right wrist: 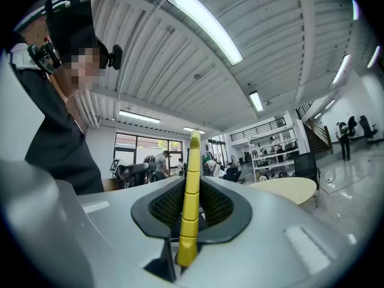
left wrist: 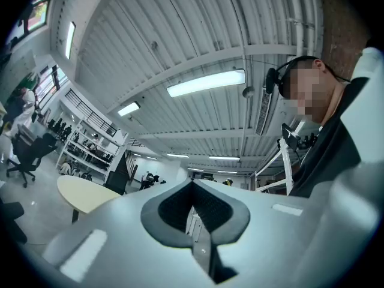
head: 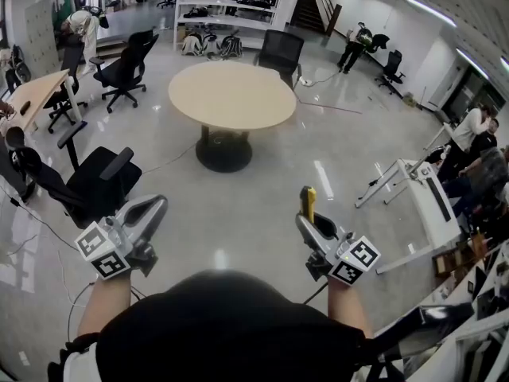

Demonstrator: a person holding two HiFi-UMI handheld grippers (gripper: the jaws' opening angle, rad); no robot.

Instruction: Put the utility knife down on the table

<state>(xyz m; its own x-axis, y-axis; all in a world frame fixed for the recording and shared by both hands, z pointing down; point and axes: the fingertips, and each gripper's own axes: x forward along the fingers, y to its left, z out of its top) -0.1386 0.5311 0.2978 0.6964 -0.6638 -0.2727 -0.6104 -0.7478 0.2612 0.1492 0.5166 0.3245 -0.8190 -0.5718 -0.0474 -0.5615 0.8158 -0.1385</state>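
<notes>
The utility knife (right wrist: 191,203) is yellow and ribbed, and it stands upright between the dark pads of my right gripper (right wrist: 192,188), which is shut on it. In the head view the knife's yellow tip (head: 307,198) pokes out beyond the right gripper (head: 306,215), held over bare floor in front of the person's body. My left gripper (head: 157,205) is at the lower left. Its pads (left wrist: 180,206) meet with nothing between them. The round beige table (head: 231,94) stands ahead, well beyond both grippers.
Black office chairs stand at the left (head: 91,180), the far left (head: 123,66) and behind the table (head: 280,52). A wooden desk (head: 36,94) is at the left edge. A white desk (head: 429,201) with seated people is at the right. Cables trail on the glossy floor.
</notes>
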